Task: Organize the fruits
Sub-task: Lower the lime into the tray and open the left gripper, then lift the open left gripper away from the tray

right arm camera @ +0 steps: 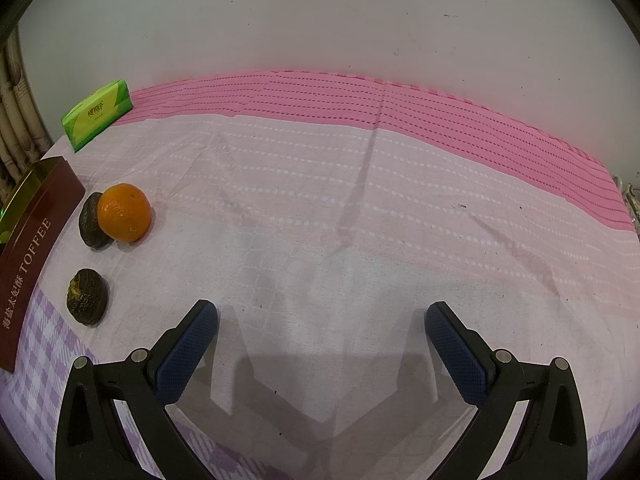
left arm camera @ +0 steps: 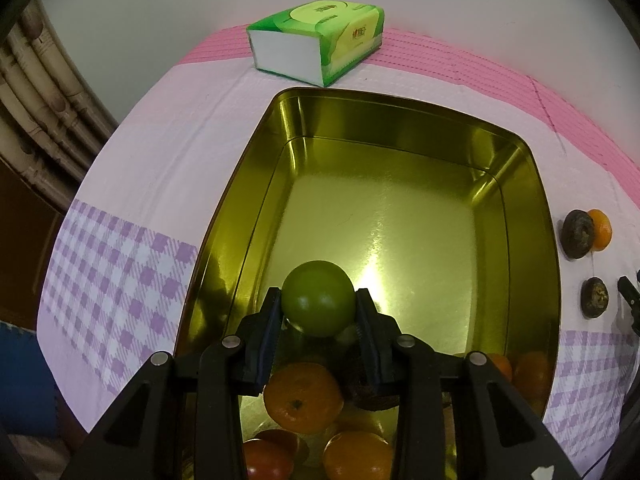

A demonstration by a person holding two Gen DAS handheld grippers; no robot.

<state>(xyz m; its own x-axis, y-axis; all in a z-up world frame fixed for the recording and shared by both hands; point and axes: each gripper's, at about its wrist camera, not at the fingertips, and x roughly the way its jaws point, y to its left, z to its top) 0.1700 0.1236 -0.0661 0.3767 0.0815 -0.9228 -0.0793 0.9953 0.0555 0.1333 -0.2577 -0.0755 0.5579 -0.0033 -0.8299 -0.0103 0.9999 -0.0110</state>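
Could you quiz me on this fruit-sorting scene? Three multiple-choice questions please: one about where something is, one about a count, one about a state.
1. Where is the green fruit?
A. On the cloth
B. Between the left gripper fingers, over the gold tin
C. On the tissue pack

2. How many fruits lie on the tablecloth outside the tin?
A. One
B. Three
C. Five

3. How is the right gripper?
A. Open, empty
B. Shut on an orange
C. Shut on nothing

Answers:
1 B, both pads press its sides.
2 B, one orange and two dark shrivelled fruits.
3 A, its fingers stand wide apart over bare cloth.

Oranges [left arm camera: 304,398] partly behind left gripper [left arm camera: 318,300]
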